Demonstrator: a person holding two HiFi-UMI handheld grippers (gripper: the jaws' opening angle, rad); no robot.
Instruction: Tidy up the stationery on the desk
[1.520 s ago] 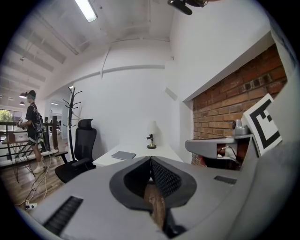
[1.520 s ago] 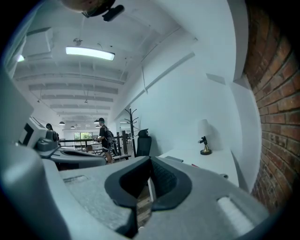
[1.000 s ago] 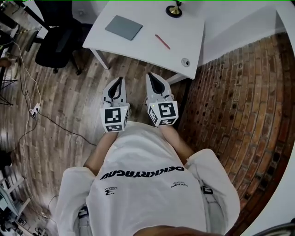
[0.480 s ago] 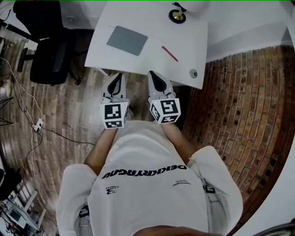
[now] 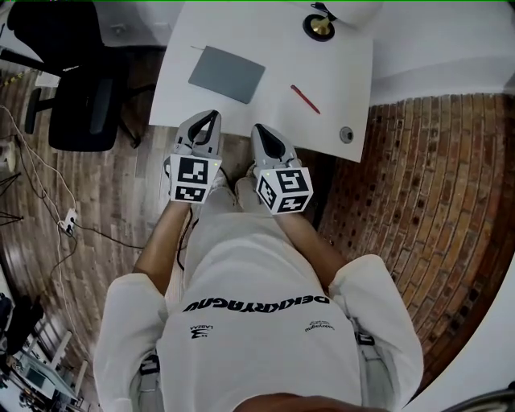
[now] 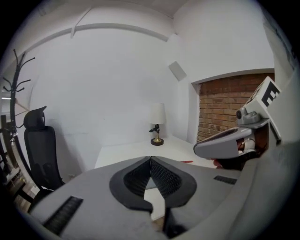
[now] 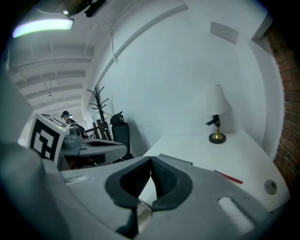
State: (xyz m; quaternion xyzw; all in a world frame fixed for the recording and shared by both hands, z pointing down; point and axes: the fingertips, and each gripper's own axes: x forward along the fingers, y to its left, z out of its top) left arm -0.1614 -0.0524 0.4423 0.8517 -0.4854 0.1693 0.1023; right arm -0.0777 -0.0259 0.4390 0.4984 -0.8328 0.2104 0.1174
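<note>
On the white desk [image 5: 338,80] lie a grey notebook [image 5: 227,74], a red pen [image 5: 305,99] and a small round grey object [image 5: 346,134] near the right front corner. The red pen [image 7: 228,177] and the round object [image 7: 270,186] also show in the right gripper view. My left gripper [image 5: 211,118] and right gripper [image 5: 261,131] are held side by side at the desk's front edge, short of the stationery. Both are shut with nothing between the jaws. The left gripper view shows the jaw tips touching [image 6: 150,160]; the right gripper view shows the same [image 7: 151,160].
A brass-based table lamp [image 5: 320,24] stands at the desk's far edge, seen also as lamp [image 6: 157,125]. A black office chair [image 5: 76,96] stands left of the desk on the wooden floor. A brick wall [image 5: 434,201] runs along the right. Cables [image 5: 48,185] trail on the floor.
The person has stepped closer to the desk. Both grippers moved forward to its front edge, the left one a bit further up. Jaws stayed shut.
</note>
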